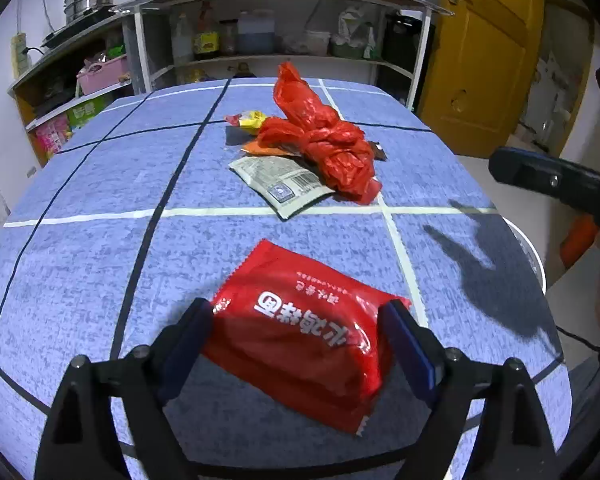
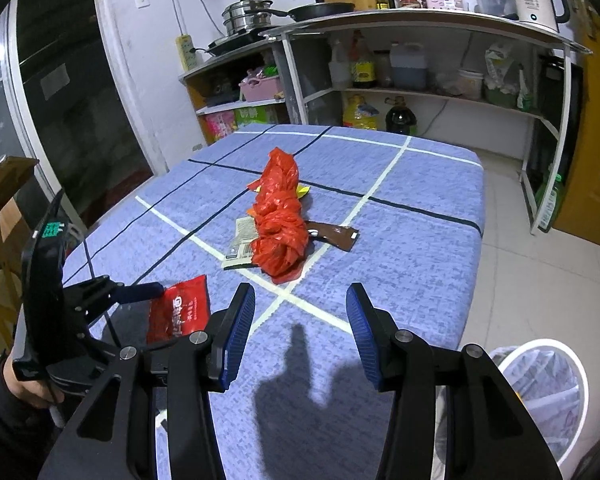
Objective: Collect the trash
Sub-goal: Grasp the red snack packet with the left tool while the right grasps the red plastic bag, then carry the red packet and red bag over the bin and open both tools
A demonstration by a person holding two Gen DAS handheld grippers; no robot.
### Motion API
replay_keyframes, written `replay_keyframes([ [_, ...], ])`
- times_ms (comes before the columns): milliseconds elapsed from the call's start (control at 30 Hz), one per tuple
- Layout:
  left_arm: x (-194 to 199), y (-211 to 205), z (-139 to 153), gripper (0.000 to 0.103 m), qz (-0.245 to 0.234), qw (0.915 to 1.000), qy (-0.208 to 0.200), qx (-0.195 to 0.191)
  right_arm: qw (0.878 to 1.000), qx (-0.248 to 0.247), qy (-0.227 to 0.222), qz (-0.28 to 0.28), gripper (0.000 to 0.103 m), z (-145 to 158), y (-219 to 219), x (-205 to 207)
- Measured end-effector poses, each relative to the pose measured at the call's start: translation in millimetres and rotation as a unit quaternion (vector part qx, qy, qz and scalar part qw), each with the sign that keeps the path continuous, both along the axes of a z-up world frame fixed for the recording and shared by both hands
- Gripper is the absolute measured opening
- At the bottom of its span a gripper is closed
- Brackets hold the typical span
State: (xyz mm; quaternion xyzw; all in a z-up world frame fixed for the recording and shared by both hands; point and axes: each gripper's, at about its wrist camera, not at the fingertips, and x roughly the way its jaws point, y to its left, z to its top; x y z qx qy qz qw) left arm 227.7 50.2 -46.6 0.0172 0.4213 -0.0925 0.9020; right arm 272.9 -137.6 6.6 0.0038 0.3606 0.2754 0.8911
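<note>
My left fingers [image 1: 296,344] are spread wide, straddling the red snack packet [image 1: 304,336], one pad off each short end. The pads look right at the packet's edges; I can't tell for sure whether they touch, but they don't squeeze it. The packet lies flat on the table [image 1: 100,200], which has a blue cloth with dark and white grid lines, near the front edge. From the right wrist view the same packet [image 2: 178,310] sits at the left, with a left pad [image 2: 140,291] over its far corner. My right fingers [image 2: 300,336] are about half open with nothing between them, hovering above bare cloth near the table's right front corner, their shadow on the cloth below. The rest of the trash is piled mid-table, well apart from both sets of fingers: a crumpled red plastic bag [image 1: 324,140] on top, a grey printed wrapper [image 1: 276,184] with a barcode sticking out from under its near side, a yellow wrapper [image 1: 252,120] at its far end, and a brown wrapper [image 2: 332,236] on its right. A white-rimmed bin [image 2: 540,392] with a clear liner stands on the floor just beside the table's right front corner, below my right fingers.
</note>
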Motion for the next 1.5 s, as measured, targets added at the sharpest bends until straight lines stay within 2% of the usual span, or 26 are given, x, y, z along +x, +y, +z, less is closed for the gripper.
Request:
replay_keyframes([
  [167, 1, -8, -1, 0.09, -0.01, 0.9996, 0.005, 0.028, 1.0, 0.001, 0.006, -0.004, 0.049, -1, -1, 2],
  [200, 3, -7, -1, 0.086, -0.009, 0.9996, 0.005, 0.027, 1.0, -0.001, 0.008, -0.004, 0.049, -1, 0, 3],
  [267, 4, -5, 1, 0.077, -0.005, 0.9997, 0.0, 0.024, 1.0, -0.002, 0.01, -0.003, 0.049, -1, 4, 6],
  [333, 3, -5, 2, 0.058, -0.01, 0.9996, -0.009, 0.023, 1.0, -0.006, 0.014, 0.002, 0.049, 0, 9, 9],
  [367, 3, -4, 3, 0.052, -0.009, 0.9996, -0.013, 0.022, 1.0, -0.01, 0.015, 0.006, 0.049, 0, 15, 13],
  [400, 2, -3, 3, 0.038, -0.005, 0.9995, -0.018, 0.025, 1.0, -0.014, 0.016, 0.007, 0.049, -1, 19, 15],
  [433, 2, -1, 4, 0.03, -0.003, 0.9994, -0.021, 0.026, 1.0, -0.019, 0.017, 0.008, 0.049, -2, 24, 19],
  [467, 2, 1, 4, 0.027, -0.001, 0.9996, -0.021, 0.021, 1.0, -0.021, 0.019, 0.009, 0.049, -3, 28, 22],
  [533, 2, 4, 5, 0.014, -0.003, 0.9997, -0.023, 0.011, 0.999, -0.027, 0.023, 0.015, 0.049, -5, 39, 32],
  [633, 1, 11, 6, 0.007, 0.004, 0.9996, -0.028, -0.001, 0.999, -0.037, 0.029, 0.022, 0.049, -8, 56, 48],
  [800, 0, 35, 8, 0.005, 0.022, 0.9983, -0.028, -0.047, 0.997, -0.06, 0.038, 0.024, 0.049, -16, 78, 76],
  [1000, -3, 54, 18, 0.005, 0.04, 0.995, -0.047, -0.079, 0.994, -0.066, 0.086, 0.022, 0.047, -35, 92, 102],
  [1300, -4, 59, 27, 0.005, 0.042, 0.9915, -0.068, -0.102, 0.997, -0.047, 0.06, 0.022, 0.043, -26, 83, 84],
  [1500, -3, 45, 33, 0.005, 0.031, 0.9908, -0.075, -0.109, 0.999, -0.021, 0.041, 0.009, 0.043, -9, 47, 60],
])
